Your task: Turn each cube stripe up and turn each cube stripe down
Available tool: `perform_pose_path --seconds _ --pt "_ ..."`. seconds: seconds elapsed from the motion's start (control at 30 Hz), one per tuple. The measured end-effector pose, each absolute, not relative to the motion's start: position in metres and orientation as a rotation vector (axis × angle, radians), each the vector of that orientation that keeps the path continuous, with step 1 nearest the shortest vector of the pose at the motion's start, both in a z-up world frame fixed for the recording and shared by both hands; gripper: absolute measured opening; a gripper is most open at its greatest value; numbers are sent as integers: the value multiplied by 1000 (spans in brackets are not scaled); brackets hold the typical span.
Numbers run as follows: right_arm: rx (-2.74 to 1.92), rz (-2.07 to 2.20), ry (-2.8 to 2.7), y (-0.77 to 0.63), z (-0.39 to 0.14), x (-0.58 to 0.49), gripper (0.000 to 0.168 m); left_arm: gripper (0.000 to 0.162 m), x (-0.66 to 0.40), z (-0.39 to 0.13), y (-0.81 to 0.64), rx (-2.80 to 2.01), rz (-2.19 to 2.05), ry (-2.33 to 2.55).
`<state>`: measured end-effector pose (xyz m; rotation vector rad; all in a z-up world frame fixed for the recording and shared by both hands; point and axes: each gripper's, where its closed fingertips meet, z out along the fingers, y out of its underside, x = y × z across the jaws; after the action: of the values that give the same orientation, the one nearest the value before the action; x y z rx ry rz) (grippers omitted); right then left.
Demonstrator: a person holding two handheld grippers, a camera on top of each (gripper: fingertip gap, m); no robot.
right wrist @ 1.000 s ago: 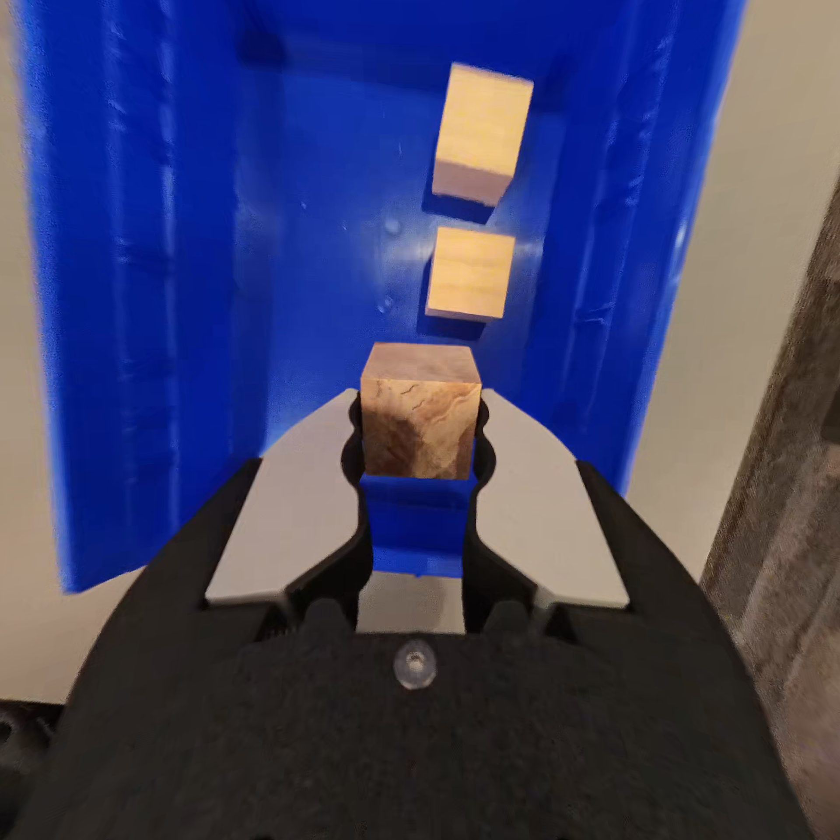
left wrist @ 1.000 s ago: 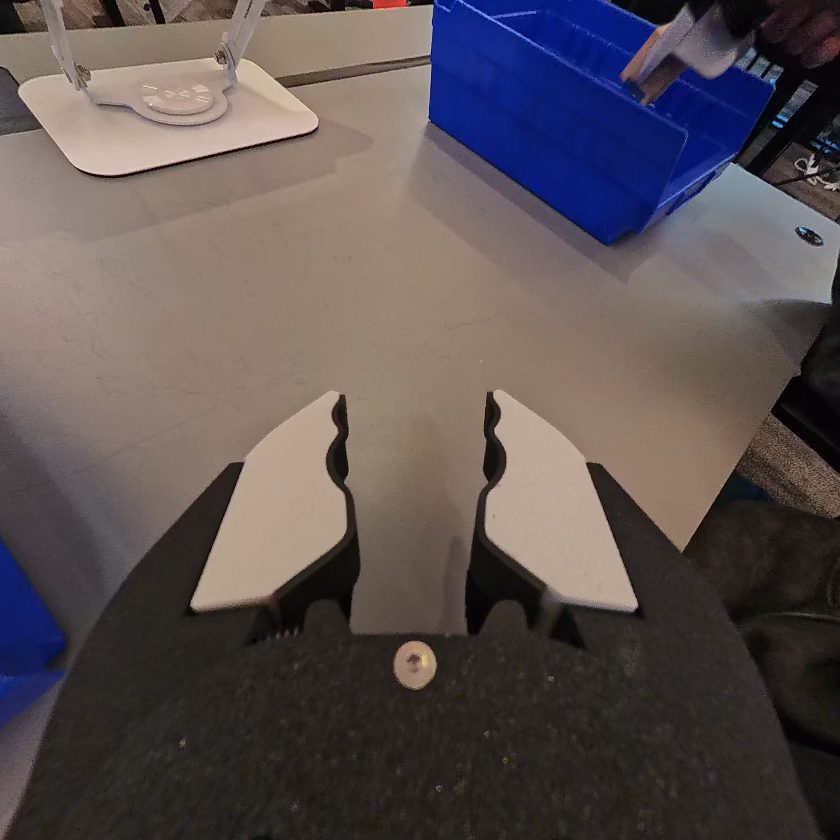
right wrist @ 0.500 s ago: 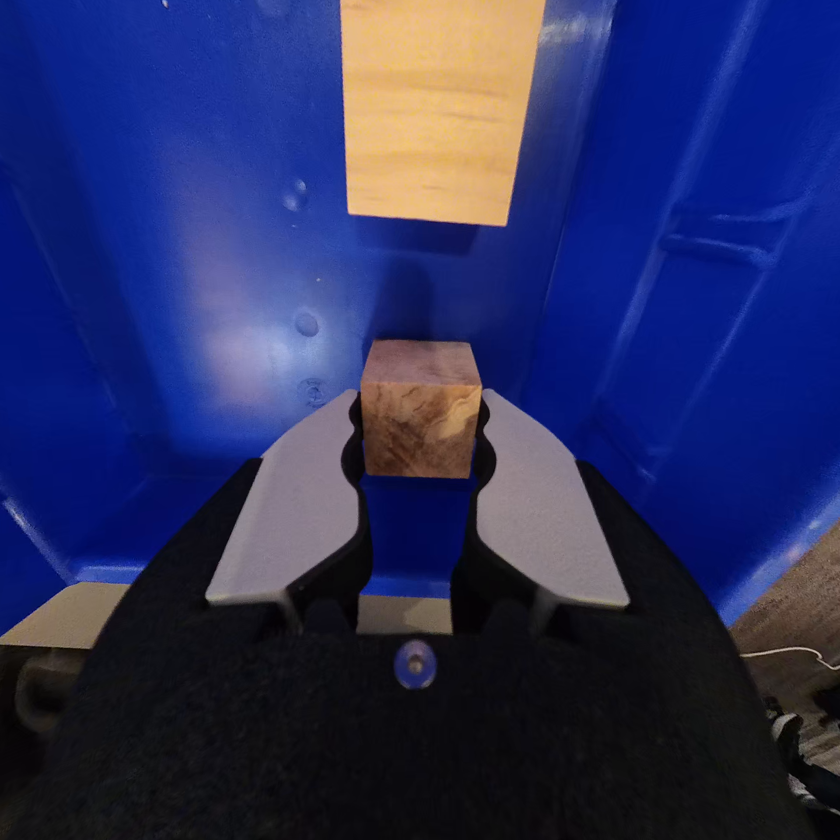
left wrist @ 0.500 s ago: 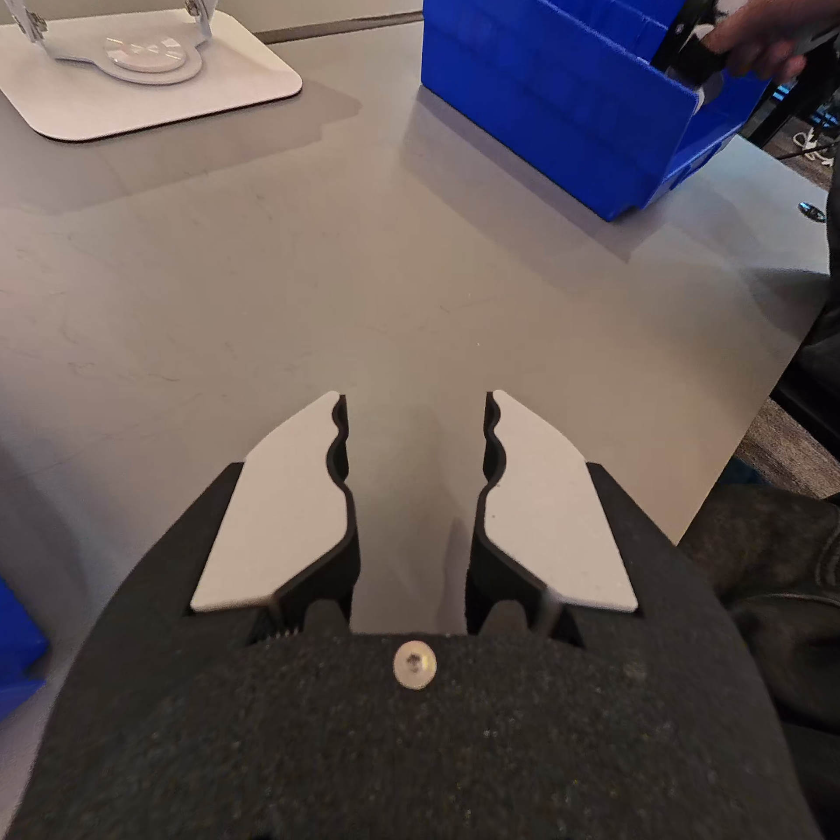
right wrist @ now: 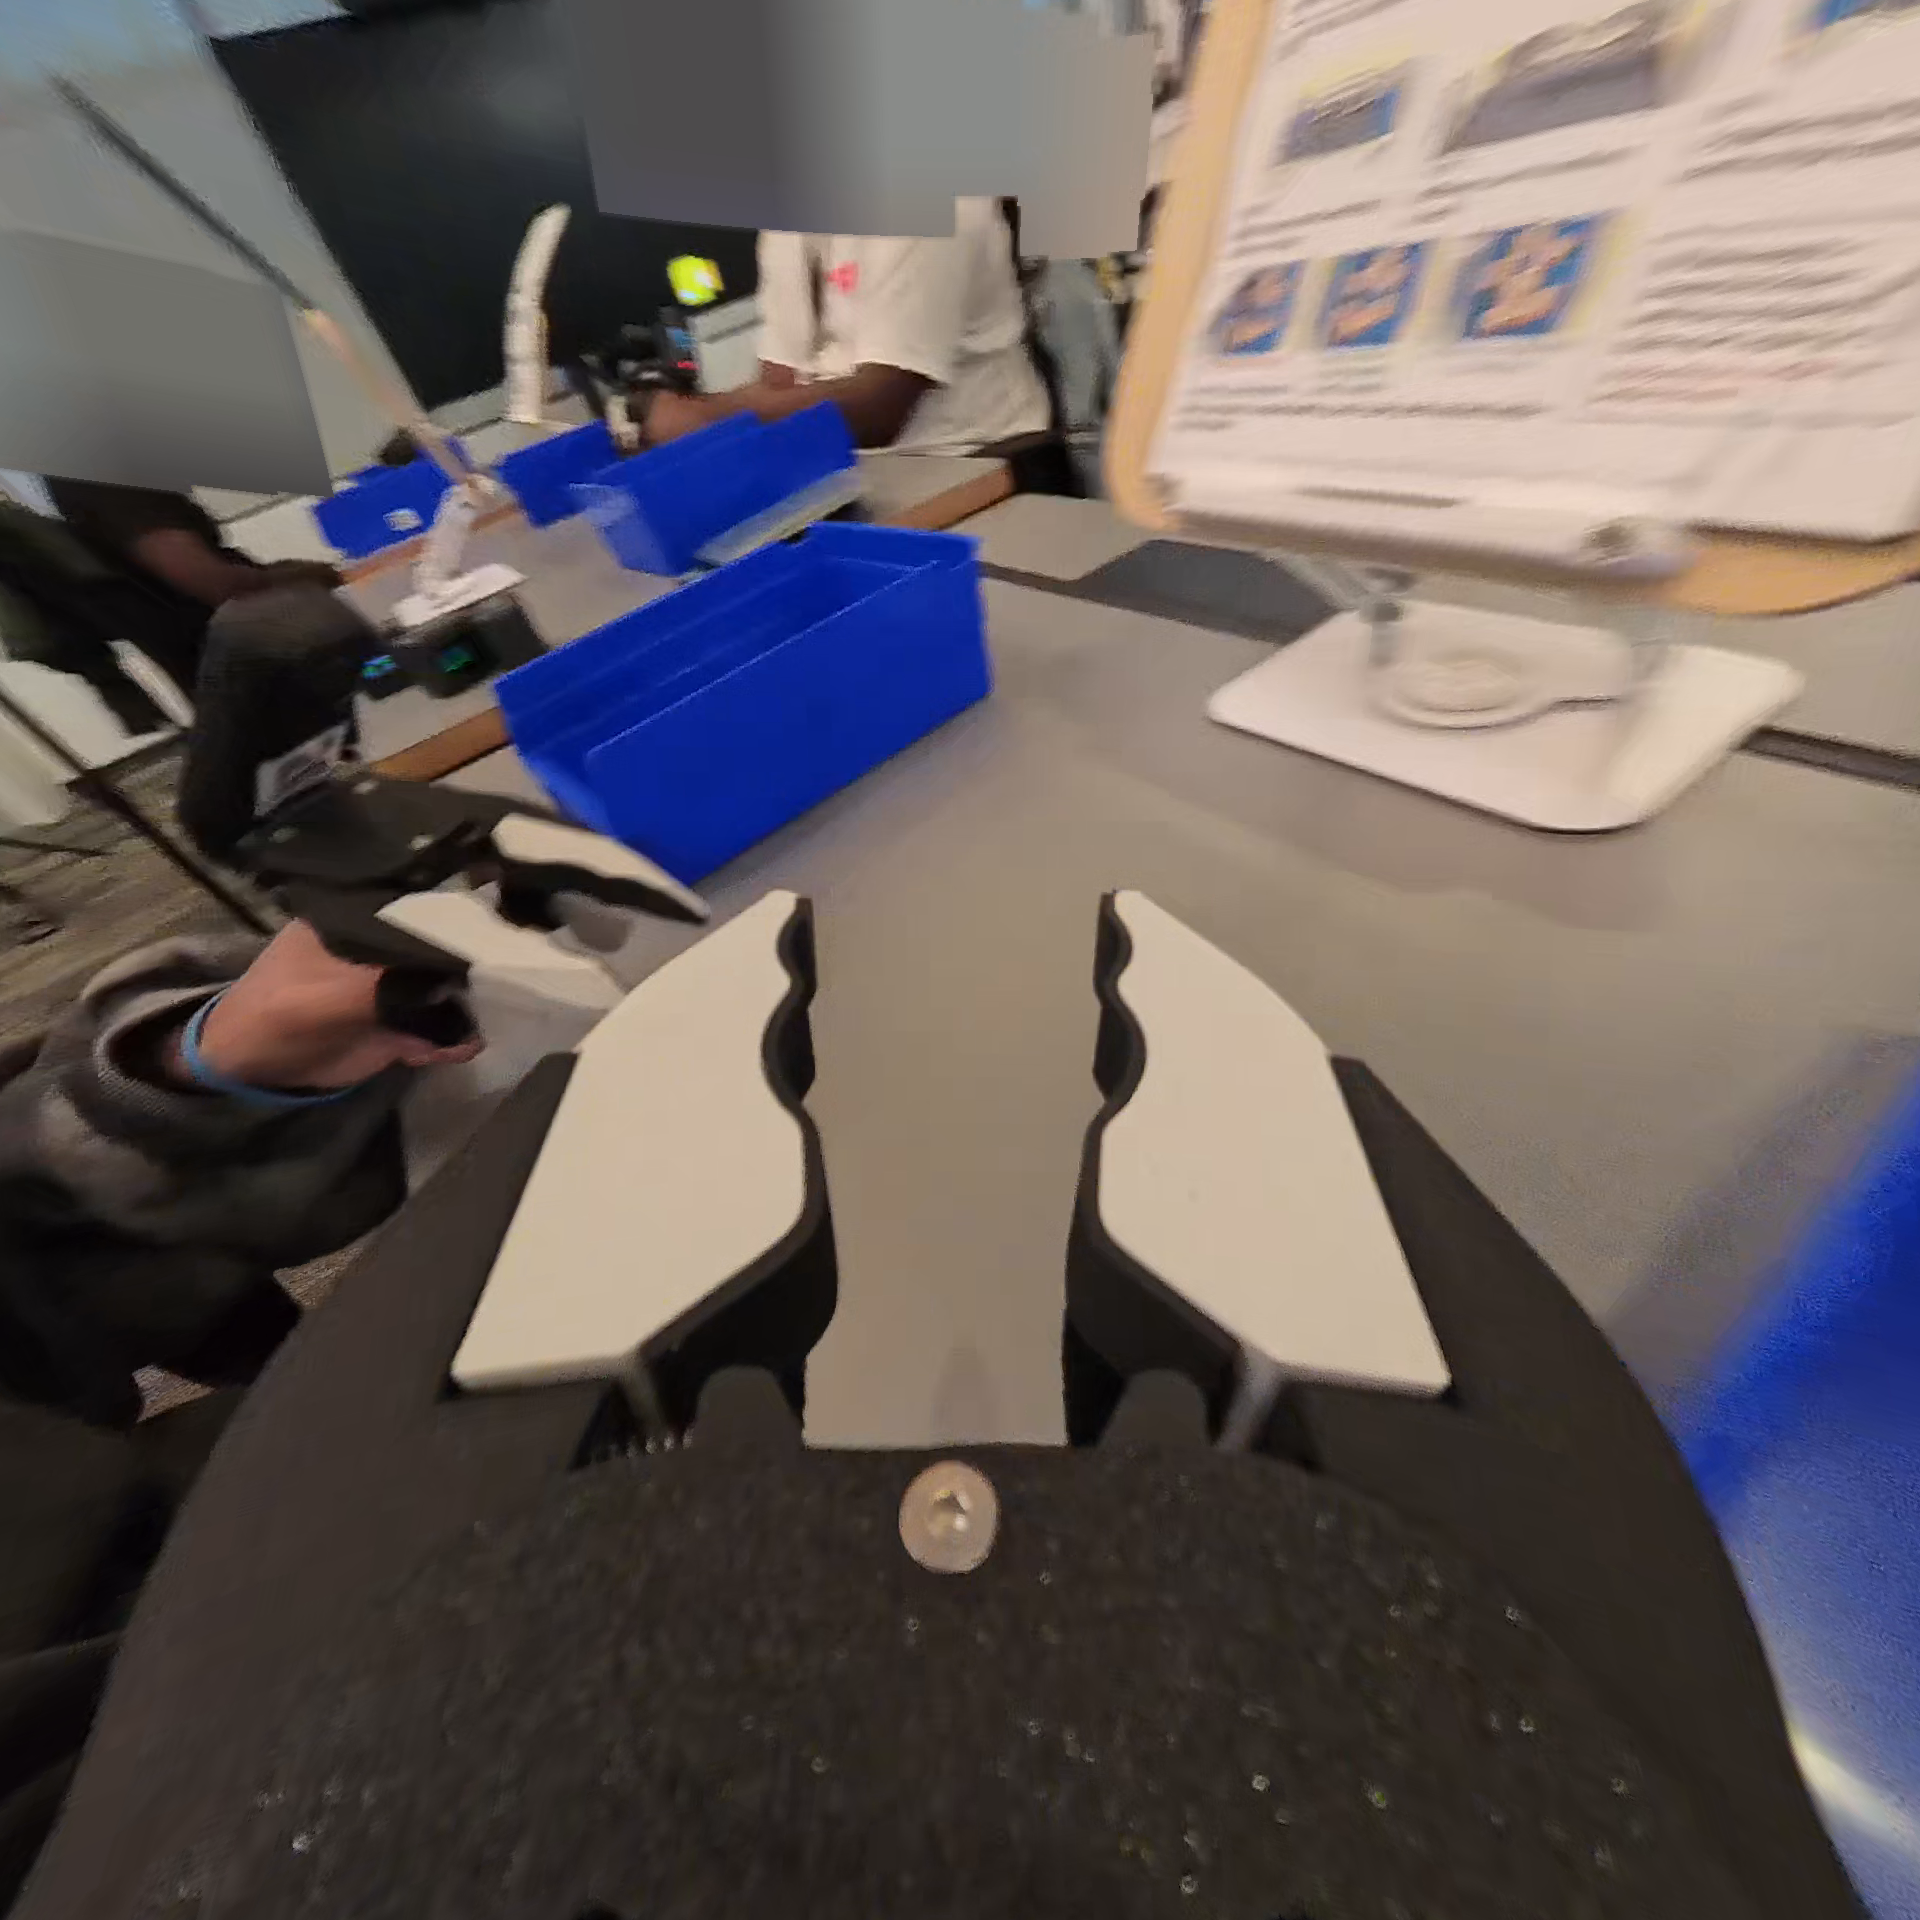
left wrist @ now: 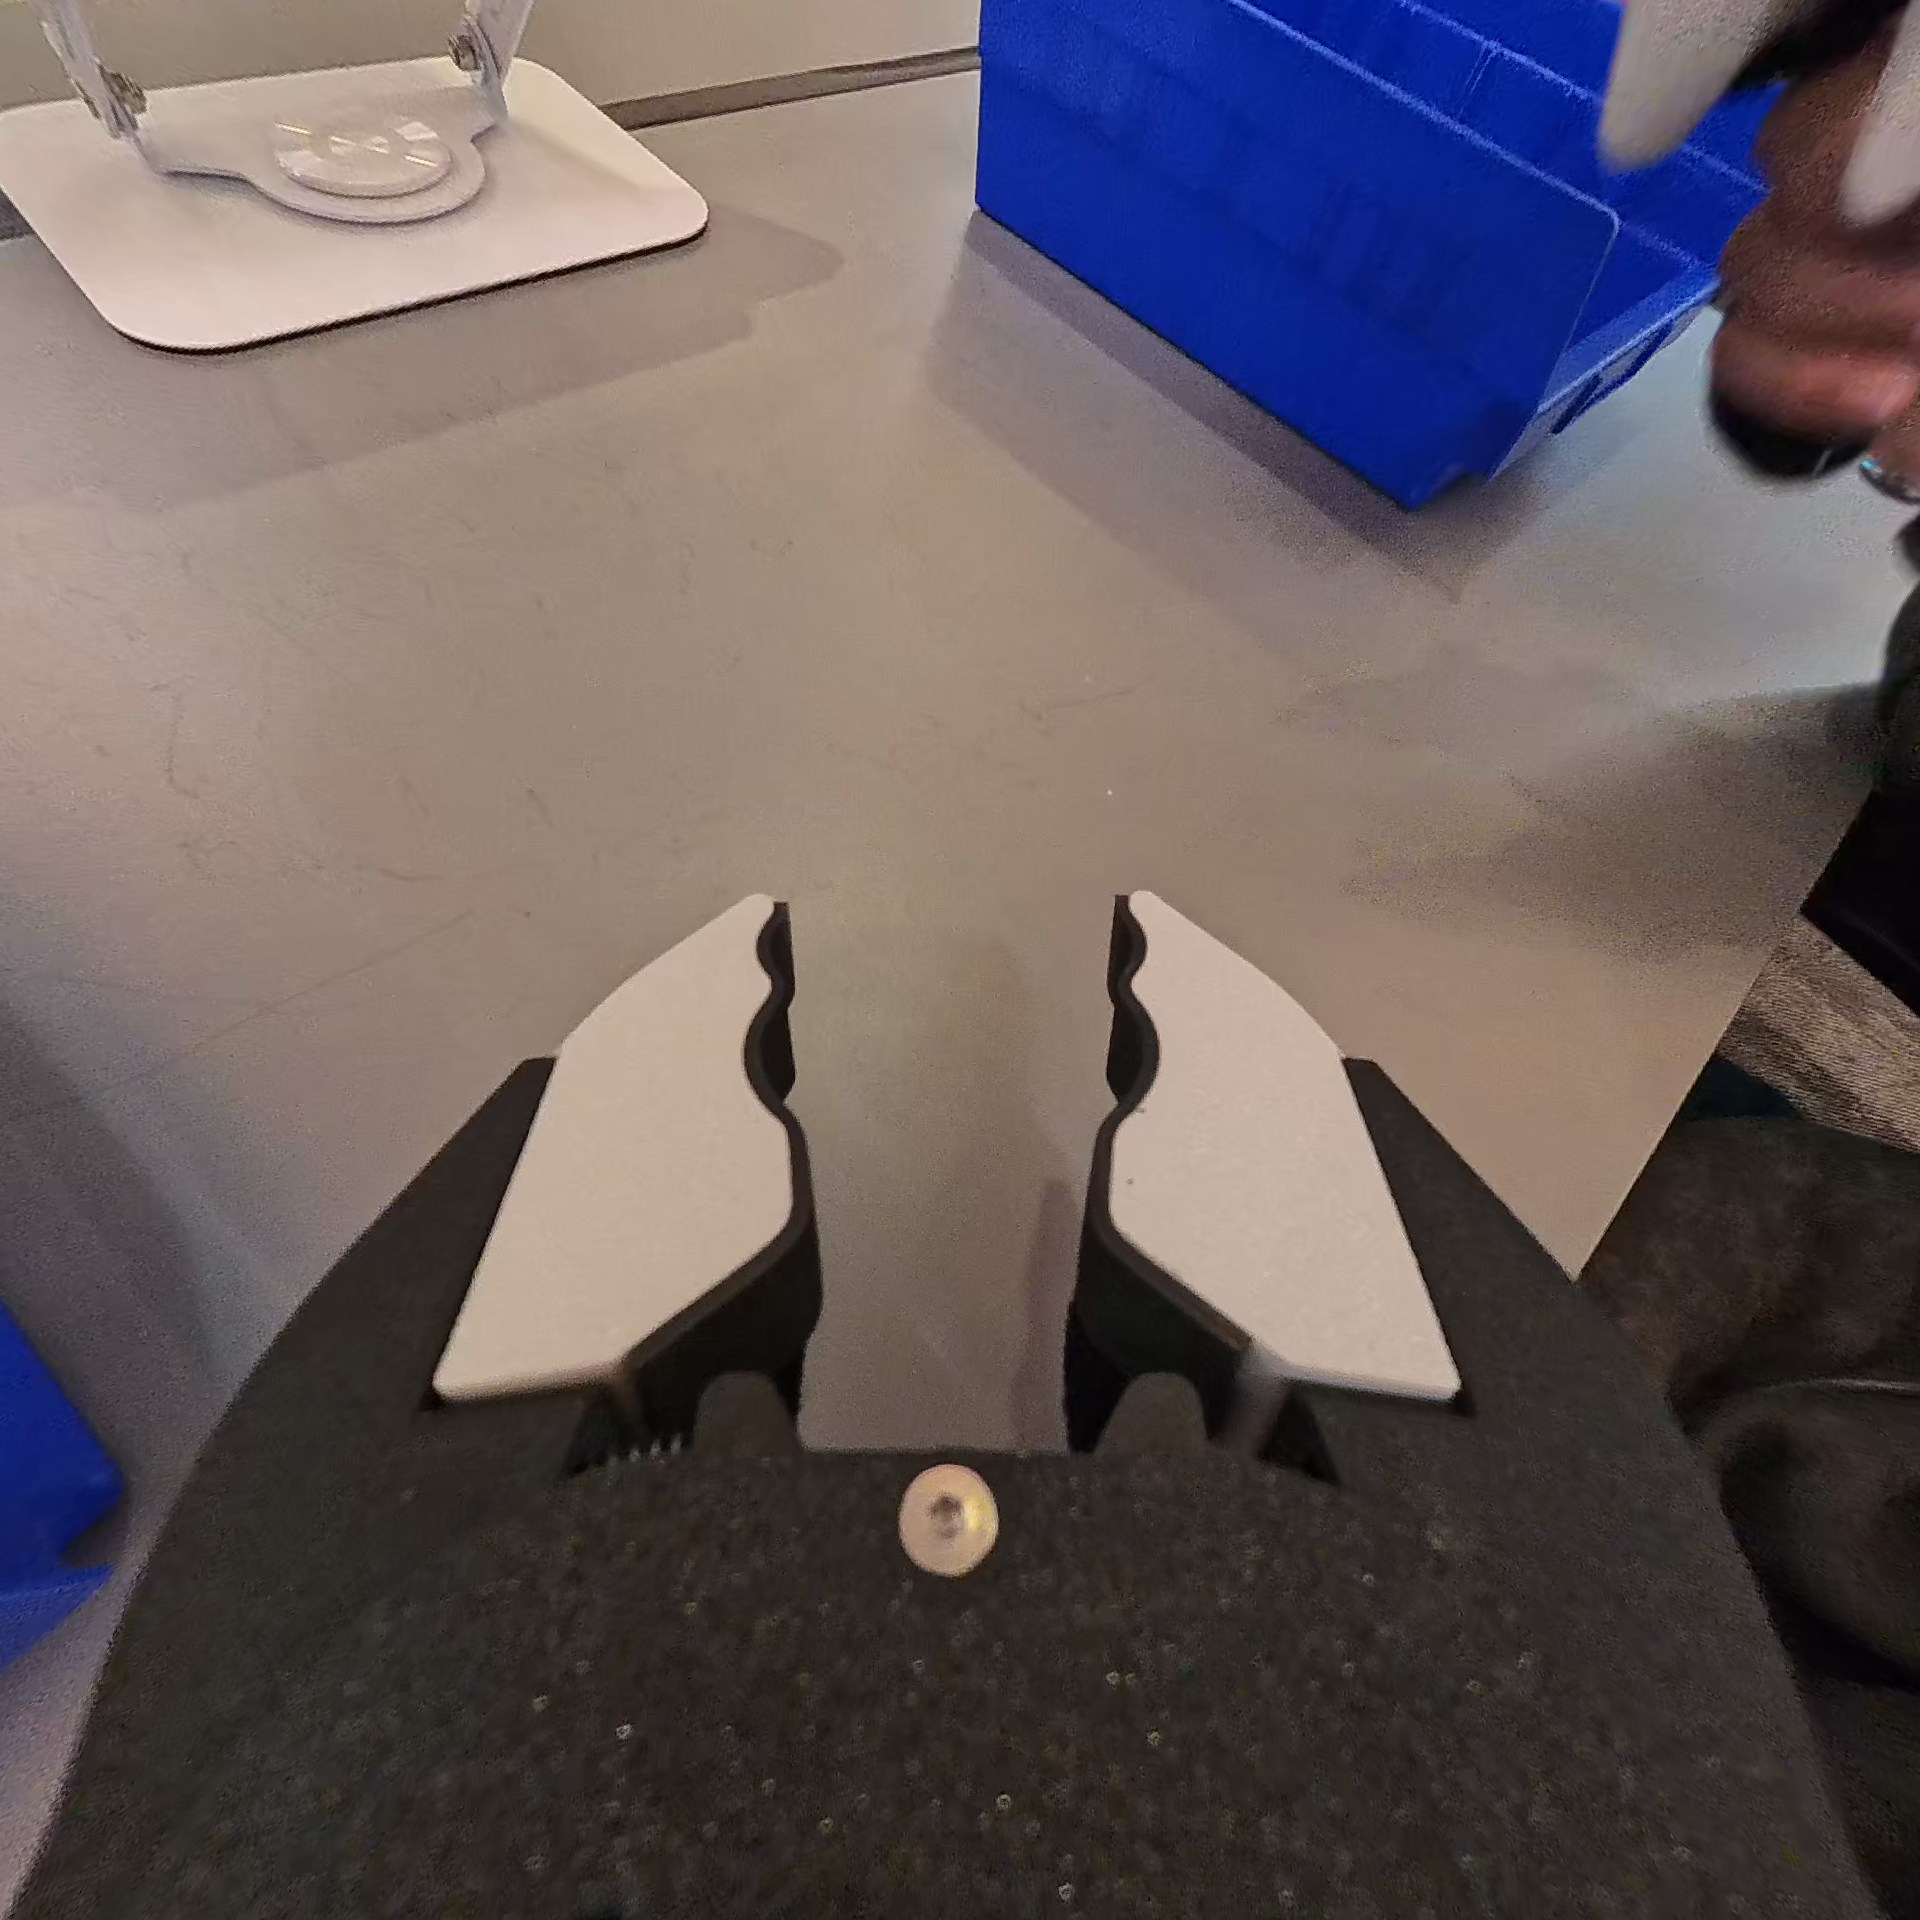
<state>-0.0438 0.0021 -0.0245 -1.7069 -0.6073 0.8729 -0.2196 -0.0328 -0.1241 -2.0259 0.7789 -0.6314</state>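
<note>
both sets of jaws spread and empty: left gripper [left wrist: 945, 920] poised over bare counter [left wrist: 727, 623], right gripper [right wrist: 951, 914] clear of blue bin [left wrist: 1351, 260], presumably between cubes.

A grey tabletop [right wrist: 1351, 935] fills the foreground. Behind it stand a dark wall [right wrist: 416, 208] and grey carpet [right wrist: 62, 914].

White stand [left wrist: 343, 197], blue bin [left wrist: 1320, 229].
</note>
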Motion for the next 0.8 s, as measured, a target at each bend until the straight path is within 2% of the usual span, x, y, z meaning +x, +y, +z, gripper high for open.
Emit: perform_pose_path --seconds 0.13,0.33,0.43,0.63,0.8 --pt "-1657 875 -702 -20 -67 -94 49 57 -221 -125 -32 -2019 -589 789" --pt "-1676 944 -700 -27 -79 -108 42 57 -227 -117 -33 -2027 -579 743" --pt "-1685 956 -682 -27 -79 -103 42 58 -241 -92 -33 -2031 -601 678" --pt "-1674 954 -677 -26 -78 -97 40 63 -340 -32 19 -2124 -420 460" --pt "-1665 922 -711 -29 -77 -97 39 64 -448 -59 99 -2407 -44 265"
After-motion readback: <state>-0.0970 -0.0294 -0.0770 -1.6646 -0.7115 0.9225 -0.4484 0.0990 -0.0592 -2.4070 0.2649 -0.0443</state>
